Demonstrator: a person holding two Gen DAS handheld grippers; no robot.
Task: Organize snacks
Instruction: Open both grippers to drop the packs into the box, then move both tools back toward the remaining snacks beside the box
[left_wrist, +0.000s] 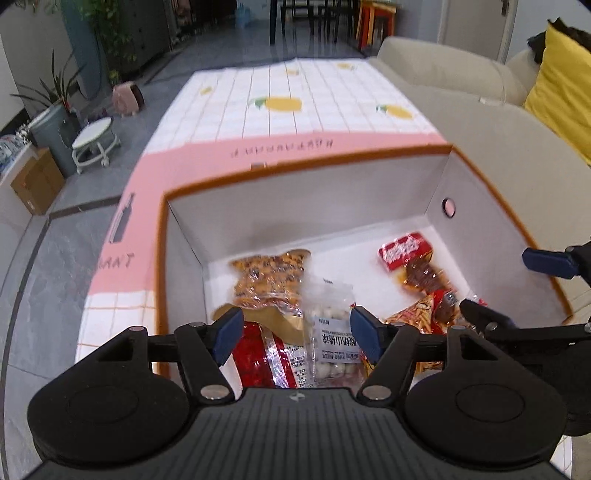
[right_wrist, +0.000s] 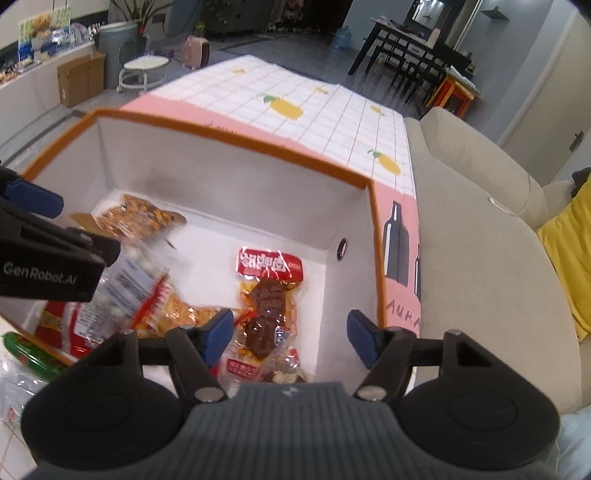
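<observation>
A white box (left_wrist: 303, 192) with an orange rim sat on a tablecloth (left_wrist: 280, 110) printed with a grid and lemons, a beige sofa (right_wrist: 480, 240) beside it. Several snack packets lay on the box floor: a bag of brown nuts (left_wrist: 267, 278) toward the far left, a clear bag of white balls (left_wrist: 332, 332) in the middle, a red-topped packet of dark meat (right_wrist: 267, 291) on the right, and orange packets (left_wrist: 417, 317) between. The left gripper (left_wrist: 295, 334) hung over the white-ball bag with its jaws apart, clamping nothing. The right gripper (right_wrist: 291, 332) hung over the meat packet, jaws likewise apart and empty. A green packet (right_wrist: 26, 354) lay outside the box.
</observation>
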